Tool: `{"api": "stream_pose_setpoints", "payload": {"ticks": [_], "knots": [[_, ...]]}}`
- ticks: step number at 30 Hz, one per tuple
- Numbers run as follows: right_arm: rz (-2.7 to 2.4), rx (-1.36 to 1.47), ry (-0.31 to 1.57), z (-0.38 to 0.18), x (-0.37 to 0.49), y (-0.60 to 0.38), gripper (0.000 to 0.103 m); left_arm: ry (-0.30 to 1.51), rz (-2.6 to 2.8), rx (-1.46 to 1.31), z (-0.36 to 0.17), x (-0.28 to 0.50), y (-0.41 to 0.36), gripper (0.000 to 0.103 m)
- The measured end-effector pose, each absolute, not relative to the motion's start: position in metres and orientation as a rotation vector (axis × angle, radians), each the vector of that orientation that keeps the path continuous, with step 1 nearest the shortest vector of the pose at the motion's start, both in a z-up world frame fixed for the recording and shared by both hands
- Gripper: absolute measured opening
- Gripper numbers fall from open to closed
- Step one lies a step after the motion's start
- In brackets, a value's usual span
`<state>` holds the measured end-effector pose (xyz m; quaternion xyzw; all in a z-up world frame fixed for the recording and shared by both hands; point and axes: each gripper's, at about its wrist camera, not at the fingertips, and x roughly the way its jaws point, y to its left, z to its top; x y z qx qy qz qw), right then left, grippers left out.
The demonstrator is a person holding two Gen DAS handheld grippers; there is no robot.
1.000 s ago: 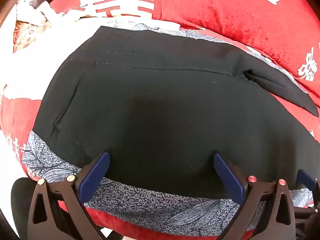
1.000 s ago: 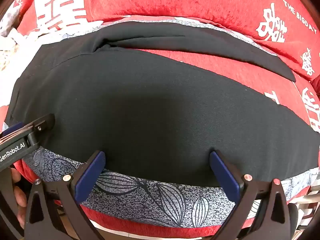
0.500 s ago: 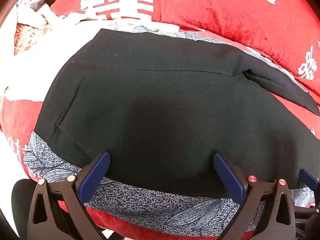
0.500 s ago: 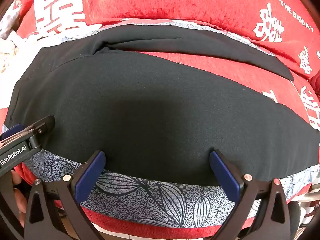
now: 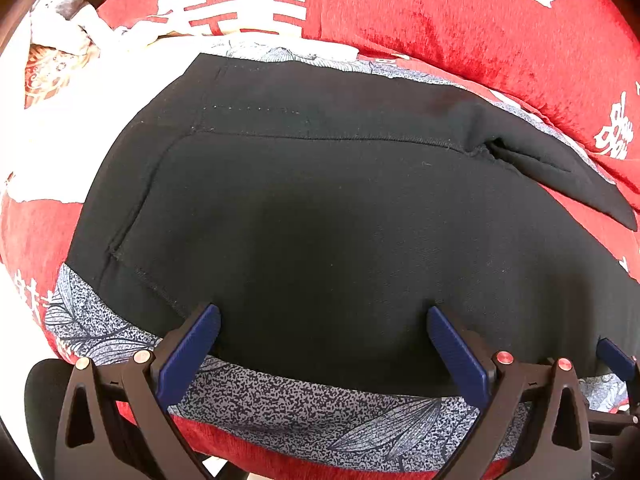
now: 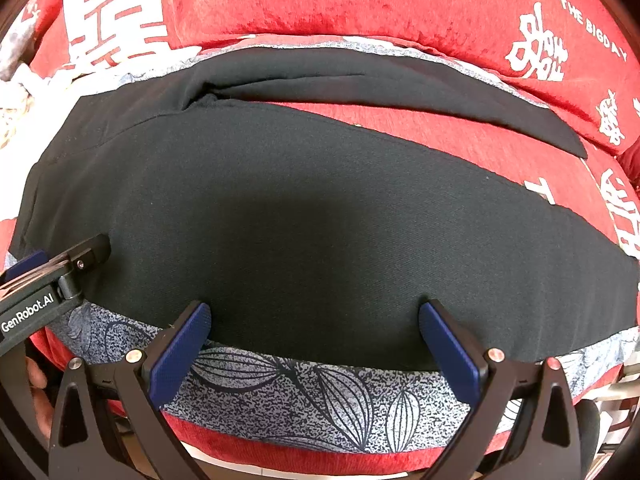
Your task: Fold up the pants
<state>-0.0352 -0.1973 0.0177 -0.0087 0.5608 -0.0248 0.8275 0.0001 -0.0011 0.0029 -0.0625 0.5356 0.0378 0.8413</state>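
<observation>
Left gripper (image 5: pixel 322 322) wide open, nothing held; fingertips at near hem of black pants (image 5: pixel 340 220). Right gripper (image 6: pixel 314 318) same: spread wide, empty, tips at pants edge. 1 pair pants, flat on red bedspread (image 6: pixel 360 8) w/ white characters, 2 legs apart. 2 grippers total, side by side.
</observation>
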Motion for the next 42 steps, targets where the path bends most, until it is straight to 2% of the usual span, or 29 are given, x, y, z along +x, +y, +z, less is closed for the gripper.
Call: {"api": "stream_pose_setpoints", "payload": {"ticks": [8, 24, 33, 42], "knots": [[-0.017, -0.12, 1.307, 0.023, -0.02, -0.19, 0.103, 1.227, 0.085, -0.12, 0.017, 0.002, 0.004, 0.103], [0.058, -0.185, 1.15, 0.089, 0.005, -0.161, 0.103, 1.129, 0.059, -0.044, 0.089, 0.003, -0.001, 0.103], [0.053, -0.207, 1.121, 0.098, 0.012, -0.156, 0.103, 1.102, 0.078, -0.059, 0.102, 0.01, 0.008, 0.103], [0.056, -0.23, 1.117, 0.097, 0.023, -0.151, 0.103, 1.127, 0.115, -0.106, 0.094, 0.019, 0.027, 0.103]]}}
